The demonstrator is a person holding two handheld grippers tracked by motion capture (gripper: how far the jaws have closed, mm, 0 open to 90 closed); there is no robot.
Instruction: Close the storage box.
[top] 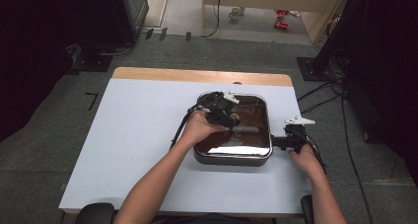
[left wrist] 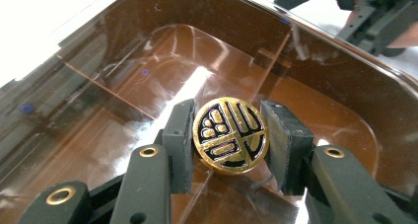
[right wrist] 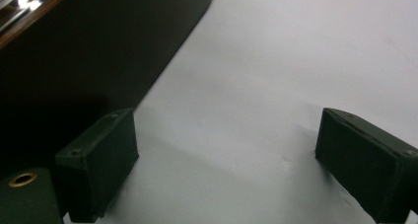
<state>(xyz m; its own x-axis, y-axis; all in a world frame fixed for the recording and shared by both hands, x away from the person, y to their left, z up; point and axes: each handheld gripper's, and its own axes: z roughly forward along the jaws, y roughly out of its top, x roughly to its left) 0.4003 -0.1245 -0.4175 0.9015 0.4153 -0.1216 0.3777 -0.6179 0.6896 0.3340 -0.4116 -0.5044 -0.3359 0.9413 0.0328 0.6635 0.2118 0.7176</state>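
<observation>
One gold knob [left wrist: 230, 135] pinched in left gripper [left wrist: 226, 137], right gripper [right wrist: 224, 160] spread beside pan [right wrist: 74, 61]

I see my left tool [top: 227, 116] over the dark square pan [top: 234, 156] toward the bench's [top: 138, 135] right edge, my right tool [top: 286, 142] just beside the pan's right wall.

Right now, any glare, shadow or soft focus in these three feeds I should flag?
High view: bright strip of glare along the near edge of the box lid; room corners very dark. Left gripper view: sharp on the gold knob between the left gripper pads, white overexposed patch top left, streak reflection on the brown lid. Right gripper view: right gripper pads slightly soft, casting faint shadows on the table.
</observation>
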